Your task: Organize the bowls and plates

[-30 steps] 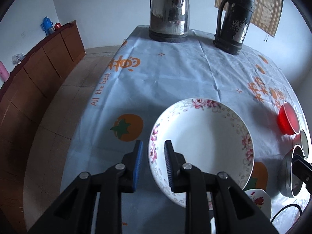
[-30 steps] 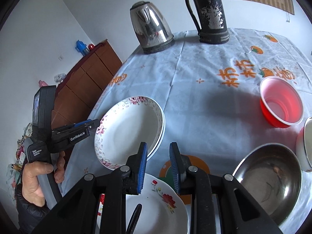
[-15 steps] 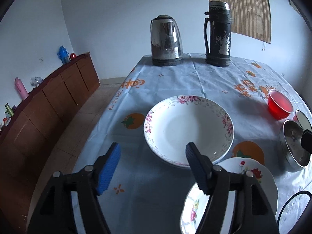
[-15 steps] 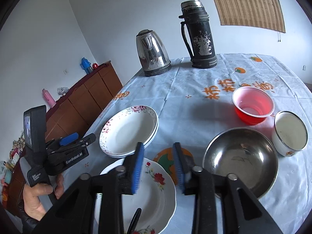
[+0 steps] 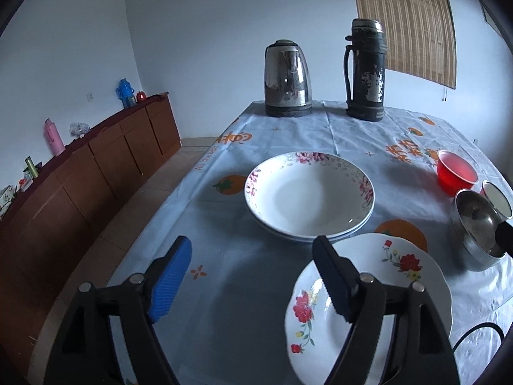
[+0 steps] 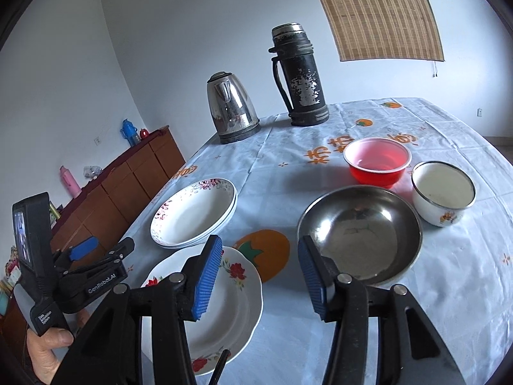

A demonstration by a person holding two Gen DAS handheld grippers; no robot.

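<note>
A stack of white deep plates with pink flower rims (image 5: 307,195) sits mid-table; it also shows in the right wrist view (image 6: 195,213). A red-flowered plate (image 5: 400,276) lies near the front edge, also in the right wrist view (image 6: 227,292). A steel bowl (image 6: 359,234), a red plastic bowl (image 6: 378,162) and a white enamel cup (image 6: 444,192) stand to the right. My left gripper (image 5: 253,279) is open and empty above the front of the table. My right gripper (image 6: 259,276) is open and empty, between the red-flowered plate and the steel bowl.
A steel kettle (image 5: 287,78) and a dark thermos (image 5: 365,70) stand at the table's far end. A wooden sideboard (image 5: 83,166) runs along the left wall. A black cable (image 5: 474,333) lies at the front right. The tablecloth's left edge drops to the floor.
Both grippers have pulled back and up from the plates. The left gripper opened after leaving the flower-rimmed plate on the stack. The right gripper has opened wider.
</note>
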